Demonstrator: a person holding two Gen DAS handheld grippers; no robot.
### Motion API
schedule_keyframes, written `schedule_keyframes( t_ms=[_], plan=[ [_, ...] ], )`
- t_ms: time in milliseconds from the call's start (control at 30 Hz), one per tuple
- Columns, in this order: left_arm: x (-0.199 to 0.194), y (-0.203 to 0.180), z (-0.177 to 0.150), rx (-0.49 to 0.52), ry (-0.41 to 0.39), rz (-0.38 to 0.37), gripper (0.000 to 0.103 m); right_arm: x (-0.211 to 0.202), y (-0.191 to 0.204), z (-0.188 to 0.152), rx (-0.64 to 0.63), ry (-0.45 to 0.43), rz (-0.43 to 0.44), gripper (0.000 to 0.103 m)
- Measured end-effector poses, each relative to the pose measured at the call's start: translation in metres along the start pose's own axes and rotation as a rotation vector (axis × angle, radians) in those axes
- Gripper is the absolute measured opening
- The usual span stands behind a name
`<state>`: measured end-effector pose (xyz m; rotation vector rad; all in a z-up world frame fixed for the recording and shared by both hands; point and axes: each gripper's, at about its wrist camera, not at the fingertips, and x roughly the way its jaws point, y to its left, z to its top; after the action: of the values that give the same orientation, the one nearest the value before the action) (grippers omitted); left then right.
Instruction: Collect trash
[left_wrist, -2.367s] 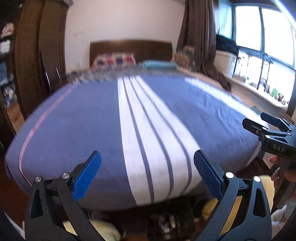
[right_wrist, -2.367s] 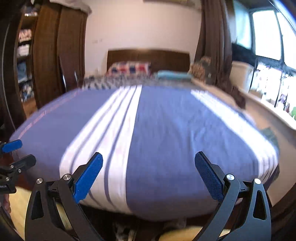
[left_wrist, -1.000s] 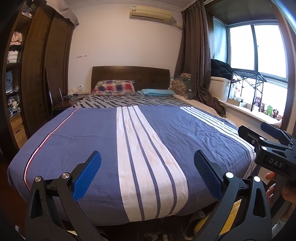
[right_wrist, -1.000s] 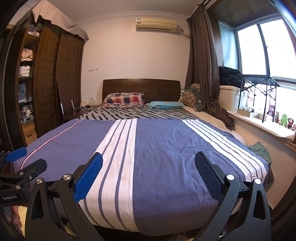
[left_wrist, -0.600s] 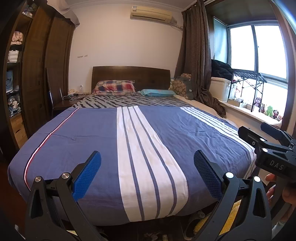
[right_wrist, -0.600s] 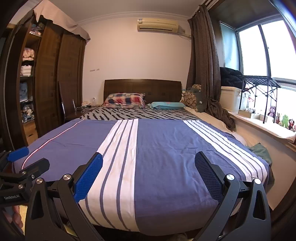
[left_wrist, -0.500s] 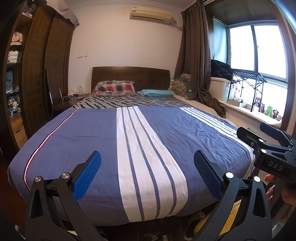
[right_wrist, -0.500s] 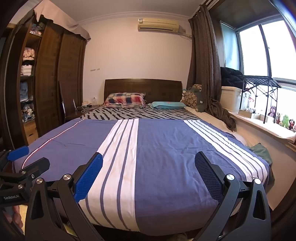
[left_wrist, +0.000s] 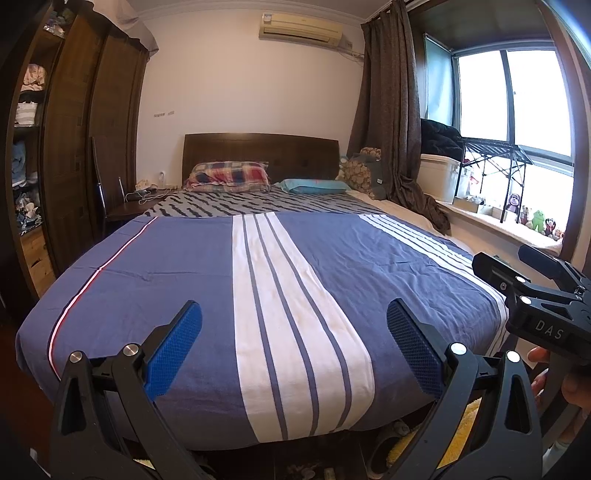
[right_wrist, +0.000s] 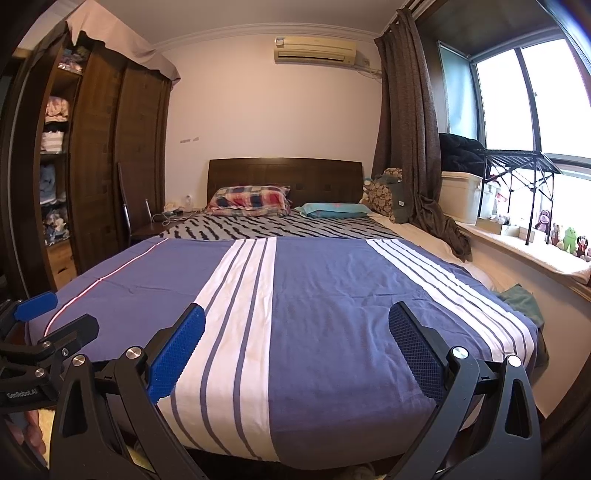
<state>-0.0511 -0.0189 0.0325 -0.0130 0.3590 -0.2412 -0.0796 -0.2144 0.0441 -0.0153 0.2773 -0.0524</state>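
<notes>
Both grippers are held level at the foot of a bed (left_wrist: 184, 266) covered by a blue bedspread (right_wrist: 332, 295) with white stripes. The left gripper (left_wrist: 293, 347) has its blue-padded jaws spread wide with nothing between them; the right gripper (right_wrist: 295, 350) is likewise wide apart and holds nothing (each also appears at the edge of the other's view). No trash can be made out on the bedspread. At the head lie a plaid pillow (left_wrist: 227, 175) and, beside it, a teal pillow (left_wrist: 314, 184). A dark wardrobe (right_wrist: 107, 166) stands to the left, a brown curtain (right_wrist: 410, 129) and a windowsill with small plush toys (right_wrist: 565, 234) to the right.
</notes>
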Motion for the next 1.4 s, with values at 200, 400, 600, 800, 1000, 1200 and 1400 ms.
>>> schedule_keyframes(
  t_ms=[200,400,600,800,1000,1200,1400],
  plan=[
    [-0.0001,-0.0002,0.0001,0.000,0.000,0.000,0.095,-0.0001,0.0000,0.0016,-0.001,-0.001,0.001,0.100],
    [-0.0007,-0.0004,-0.0002,0.001,0.002,0.002,0.095,-0.0011,0.0006,0.0018,0.002,-0.003,-0.001,0.100],
    [-0.0027,0.0004,-0.0001,0.003,-0.003,0.005,0.095,-0.0014,0.0015,0.0031,0.001,-0.005,0.000,0.100],
    [-0.0032,0.0017,0.0008,0.002,-0.008,0.008,0.095,-0.0016,0.0021,0.0024,0.000,-0.005,-0.001,0.100],
    [-0.0031,0.0006,0.0017,0.007,-0.008,0.006,0.095,-0.0018,0.0029,0.0044,-0.005,-0.004,0.005,0.100],
    [-0.0032,0.0006,0.0019,0.006,-0.011,0.007,0.095,-0.0011,0.0028,0.0056,-0.006,-0.007,0.007,0.100],
    [-0.0044,0.0005,0.0018,0.007,-0.013,0.006,0.095,-0.0008,0.0035,0.0057,-0.008,-0.005,0.008,0.100]
  ],
)
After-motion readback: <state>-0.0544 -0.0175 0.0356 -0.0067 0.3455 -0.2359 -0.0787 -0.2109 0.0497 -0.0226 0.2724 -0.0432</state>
